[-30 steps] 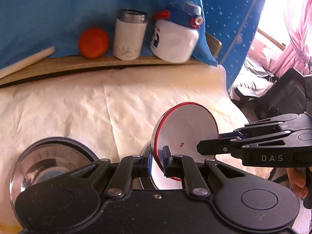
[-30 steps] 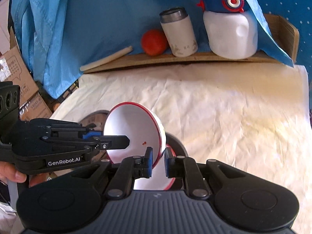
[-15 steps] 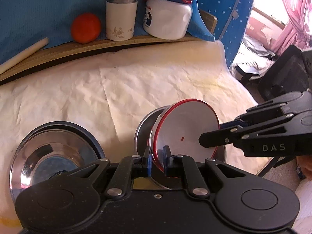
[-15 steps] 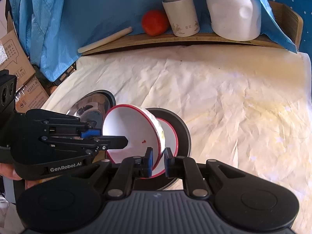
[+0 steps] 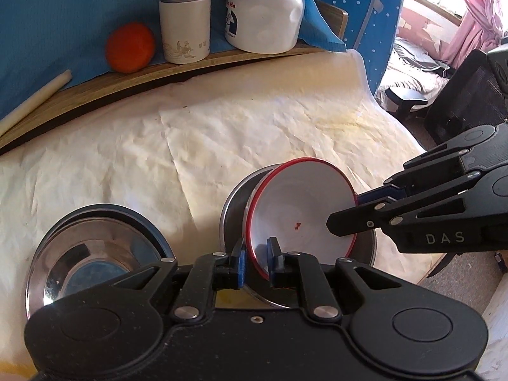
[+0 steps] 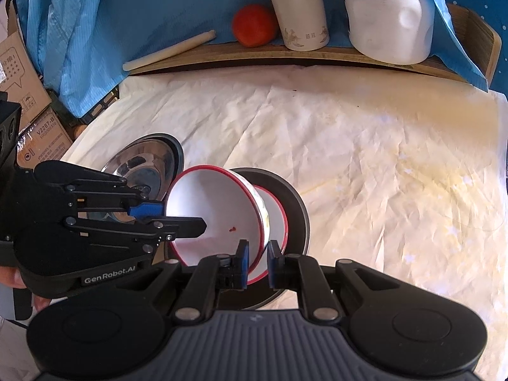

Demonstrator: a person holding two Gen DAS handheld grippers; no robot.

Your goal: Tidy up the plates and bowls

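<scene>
A white bowl with a red rim [image 5: 301,209] hangs tilted between both grippers. My left gripper [image 5: 256,247] has the bowl's near rim between its pads, and its jaws are starting to open. My right gripper [image 5: 346,211] comes in from the right and is shut on the opposite rim. In the right wrist view the same bowl [image 6: 216,209] sits between my right gripper [image 6: 256,250] and my left gripper [image 6: 181,217]. Just below it lies a dark-rimmed steel dish [image 6: 298,209] holding another white red-rimmed dish [image 6: 277,219]. The tilted bowl hides where it meets them.
A second steel bowl [image 5: 95,254] sits to the left on the wrinkled white table cover [image 5: 254,127]. On the back wooden ledge stand an orange [image 5: 130,47], a white flask [image 5: 184,28] and a white-and-blue jug [image 5: 263,19]. A black chair [image 5: 460,101] stands past the right table edge.
Both grippers have tipped downward with the bowl, which has come lower and closer over the steel dish. The gap between the left gripper's fingers looks slightly wider.
</scene>
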